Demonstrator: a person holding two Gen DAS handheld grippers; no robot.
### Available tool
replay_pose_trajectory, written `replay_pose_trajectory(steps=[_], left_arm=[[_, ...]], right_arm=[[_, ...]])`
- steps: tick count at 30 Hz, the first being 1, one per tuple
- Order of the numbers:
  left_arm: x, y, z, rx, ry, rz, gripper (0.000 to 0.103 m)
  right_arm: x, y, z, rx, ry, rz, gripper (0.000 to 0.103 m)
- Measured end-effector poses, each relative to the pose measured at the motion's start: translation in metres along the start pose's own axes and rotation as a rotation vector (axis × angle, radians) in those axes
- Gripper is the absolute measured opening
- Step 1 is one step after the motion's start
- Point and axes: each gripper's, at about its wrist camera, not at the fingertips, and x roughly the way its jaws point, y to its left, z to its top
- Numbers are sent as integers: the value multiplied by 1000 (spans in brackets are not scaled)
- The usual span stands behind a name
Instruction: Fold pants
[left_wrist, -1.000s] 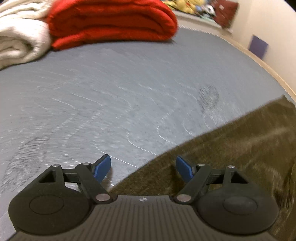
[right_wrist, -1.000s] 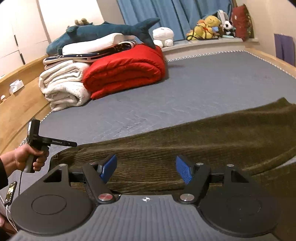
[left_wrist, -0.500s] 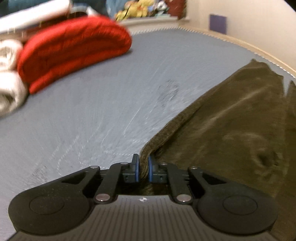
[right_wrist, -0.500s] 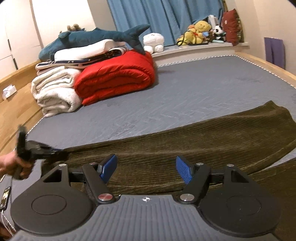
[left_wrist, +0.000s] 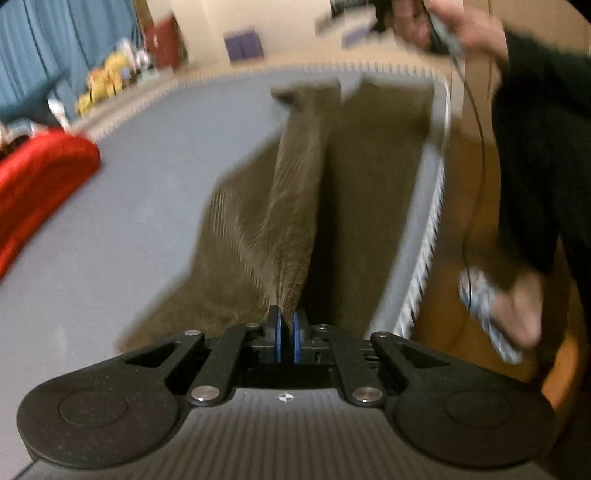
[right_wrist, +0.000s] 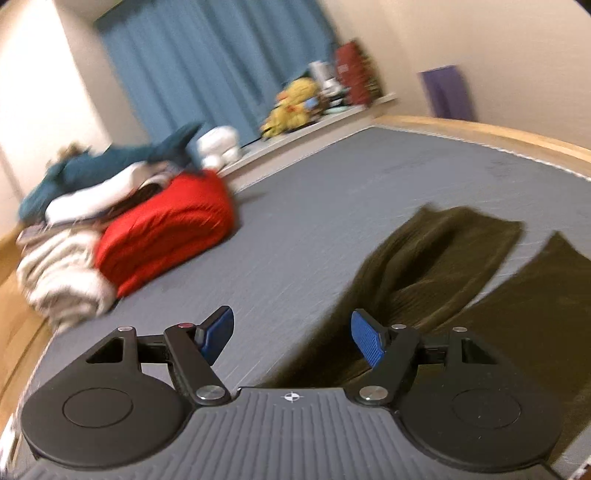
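Olive-brown corduroy pants (left_wrist: 258, 236) lie on the grey bed (left_wrist: 110, 258). My left gripper (left_wrist: 285, 332) is shut on a pinch of the pants' fabric, which rises as a taut ridge from the bed to the blue pads. In the right wrist view the two pant legs (right_wrist: 443, 258) stretch away to the right, with a grey gap between them. My right gripper (right_wrist: 291, 332) is open and empty above the bed, just left of the pants' edge. Both views are motion-blurred.
A red folded blanket (right_wrist: 166, 236) and white towels (right_wrist: 62, 277) with a blue plush shark (right_wrist: 110, 162) are stacked at the bed's far left. Soft toys (right_wrist: 291, 107) sit on a ledge by the blue curtain. The wooden bed frame (right_wrist: 480, 136) borders the mattress. The person's arm (left_wrist: 535, 129) is at right.
My left gripper, shut on the pants' edge half a second ago, has lifted and swung the fabric up. My right gripper stayed open and swung left, away from over the pants.
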Motion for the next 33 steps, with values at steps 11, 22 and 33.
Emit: replay_pose_trajectory(steps=[11, 22, 33], left_arm=[[6, -5, 39, -173, -196, 37, 33], [102, -17, 65, -96, -85, -123, 33], [120, -25, 65, -121, -41, -206, 57]], right_arm=[[38, -97, 32, 300, 32, -229, 67], [156, -82, -2, 18, 229, -174, 54], [207, -76, -10, -78, 302, -260, 36]])
